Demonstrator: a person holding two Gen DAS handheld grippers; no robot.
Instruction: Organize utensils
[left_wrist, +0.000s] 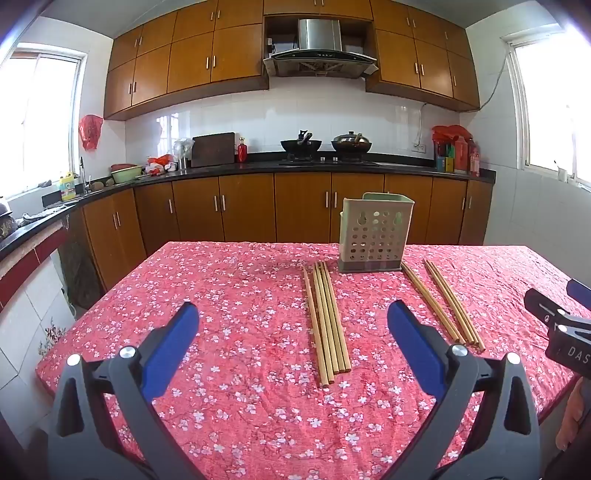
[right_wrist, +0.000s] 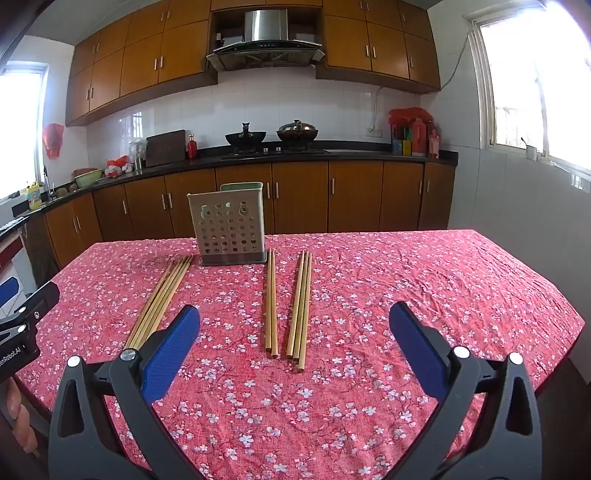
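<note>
A pale green perforated utensil holder (left_wrist: 375, 238) (right_wrist: 229, 234) stands upright at the far side of the table. Wooden chopsticks lie flat in three groups in front of it: a bundle of several (left_wrist: 327, 319) (right_wrist: 159, 306), a pair (left_wrist: 432, 301) (right_wrist: 271, 302), and three more (left_wrist: 454, 306) (right_wrist: 300, 308). My left gripper (left_wrist: 293, 321) is open and empty, above the cloth near the bundle. My right gripper (right_wrist: 295, 325) is open and empty, with the pair and the three sticks lying between its fingers farther ahead.
The table wears a red floral cloth (left_wrist: 240, 295) (right_wrist: 406, 280). Its left edge drops to a tiled floor. Behind it stand wooden kitchen cabinets (left_wrist: 303, 206) and a black counter with two woks (right_wrist: 271, 136). The right gripper body shows at the left view's right edge (left_wrist: 561, 325).
</note>
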